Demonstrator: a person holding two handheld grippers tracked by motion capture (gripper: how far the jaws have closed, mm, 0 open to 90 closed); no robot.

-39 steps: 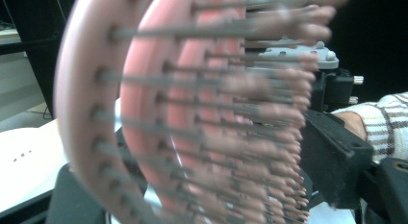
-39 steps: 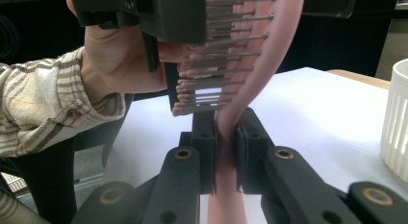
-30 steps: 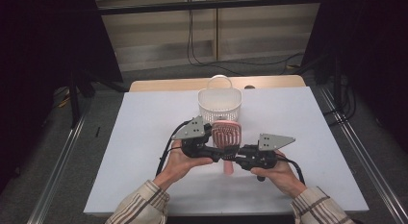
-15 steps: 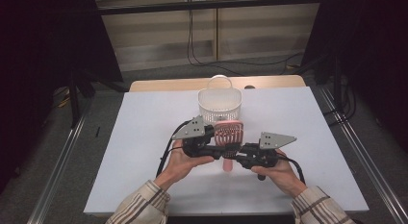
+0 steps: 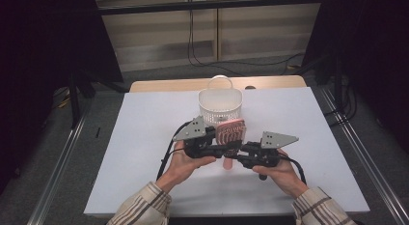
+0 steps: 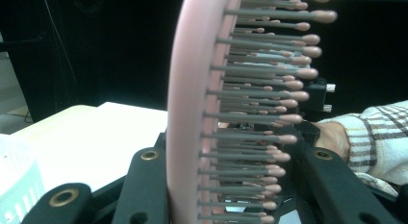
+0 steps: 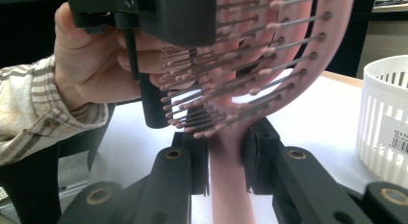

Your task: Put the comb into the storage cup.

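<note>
One pink hairbrush (image 5: 230,133) is being held above the white surface (image 5: 120,147), just in front of one white basket (image 5: 220,105) whose label is showing "QIN" beside a barcode. The left gripper (image 5: 218,148) has just been closing on its head; the right gripper (image 7: 226,161), jaws just easing wider, is clamping its handle.

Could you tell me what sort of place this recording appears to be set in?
Probably a lab recording station, not a home: a bare white table between metal floor rails, dark curtains at the sides, cables along the wall.
</note>
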